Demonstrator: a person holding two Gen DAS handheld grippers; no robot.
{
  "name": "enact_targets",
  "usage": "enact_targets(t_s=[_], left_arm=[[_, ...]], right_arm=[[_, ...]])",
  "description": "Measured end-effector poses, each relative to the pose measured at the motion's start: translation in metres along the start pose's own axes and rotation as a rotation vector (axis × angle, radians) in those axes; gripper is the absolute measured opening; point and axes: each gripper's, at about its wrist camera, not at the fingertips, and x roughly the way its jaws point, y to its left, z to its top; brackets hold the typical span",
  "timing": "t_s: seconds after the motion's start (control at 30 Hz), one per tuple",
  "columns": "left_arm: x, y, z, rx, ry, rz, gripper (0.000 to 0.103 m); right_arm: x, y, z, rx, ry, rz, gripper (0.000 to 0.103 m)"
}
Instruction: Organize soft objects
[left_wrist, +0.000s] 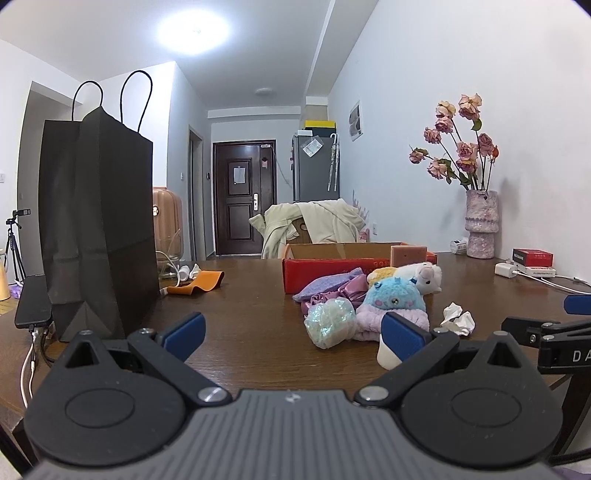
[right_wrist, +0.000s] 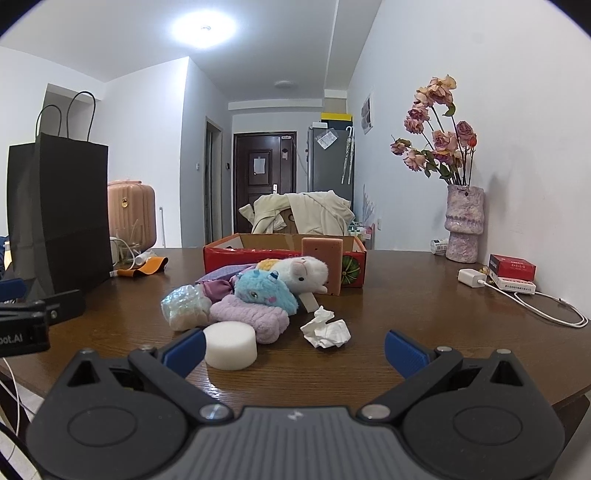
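Observation:
A pile of soft things lies mid-table before a red cardboard box (right_wrist: 221, 254): a blue plush (right_wrist: 264, 290), a white plush (right_wrist: 304, 271), a lilac fuzzy cloth (right_wrist: 251, 317), an iridescent pouch (right_wrist: 184, 306), a white foam puck (right_wrist: 231, 345) and a crumpled tissue (right_wrist: 325, 328). A pink sponge (right_wrist: 321, 258) stands against the box. My right gripper (right_wrist: 293, 350) is open and empty just short of the puck and tissue. My left gripper (left_wrist: 291, 334) is open and empty, left of the pile (left_wrist: 393, 299); the puck (left_wrist: 386, 356) sits behind its right finger.
A tall black paper bag (left_wrist: 98, 225) stands at the left with a phone (left_wrist: 33, 301) beside it. An orange strap (left_wrist: 195, 282), a flower vase (right_wrist: 463, 225), a red-and-white packet (right_wrist: 511, 267) and a charger with cable (right_wrist: 471, 277) lie around the table (right_wrist: 406, 314).

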Motion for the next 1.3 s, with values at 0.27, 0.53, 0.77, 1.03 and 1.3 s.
enact_targets(t_s=[0.27, 0.53, 0.77, 1.03, 1.3], left_arm=[[-0.0005, 0.0019, 0.0013, -0.008, -0.009, 0.008, 0.103], [-0.0015, 0.0013, 0.0013, -0.009, -0.007, 0.006, 0.103], [-0.0015, 0.0011, 0.0016, -0.009, -0.007, 0.006, 0.103], [-0.0015, 0.001, 0.0016, -0.008, -0.006, 0.004, 0.103], [-0.0013, 0.0004, 0.0012, -0.007, -0.007, 0.004, 0.103]], right_arm=[[-0.0006, 0.0029, 0.0019, -0.006, -0.01, 0.007, 0.103], [0.0007, 0.0028, 0.0019, -0.004, -0.008, 0.009, 0.103], [0.0019, 0.0017, 0.0015, 0.001, -0.004, 0.01, 0.103], [0.0045, 0.0006, 0.0009, 0.009, 0.004, 0.01, 0.103], [0.004, 0.0018, 0.0005, 0.005, 0.001, 0.012, 0.103]])
